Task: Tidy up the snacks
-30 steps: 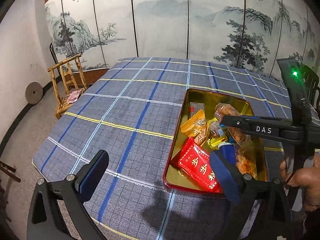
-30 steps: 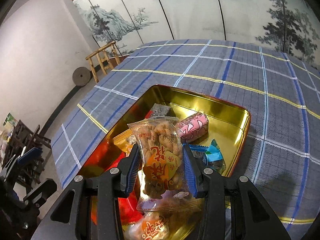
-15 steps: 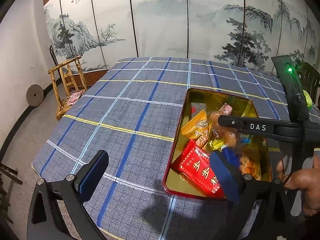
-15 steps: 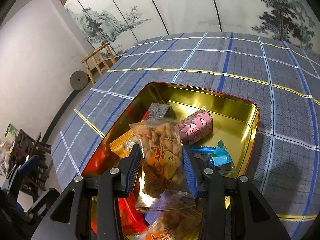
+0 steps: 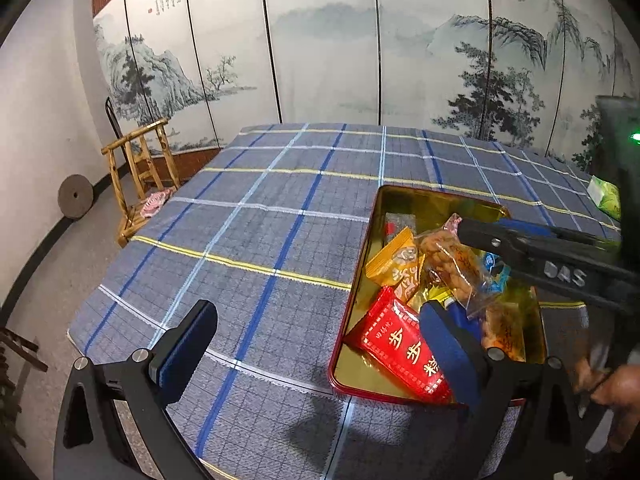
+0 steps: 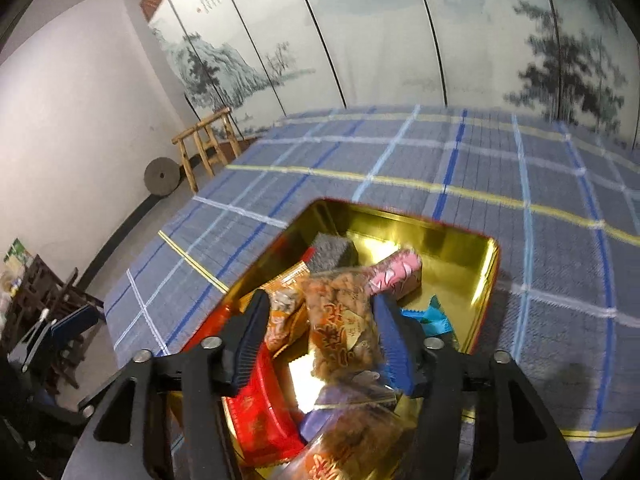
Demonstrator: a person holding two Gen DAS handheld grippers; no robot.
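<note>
Since a second ago, right gripper (image 6: 318, 346) fingers spreading off the peanut packet (image 6: 340, 320), now loose between them over the gold tin (image 6: 486, 280) with other snacks. Left view: left gripper (image 5: 316, 354) fingers wide apart, empty, angled down at tabletop (image 5: 260, 240) beside tin; right gripper reaching in from right. Right view: packet light, crinkly, slippery film, probably best pinched across the flat middle.
</note>
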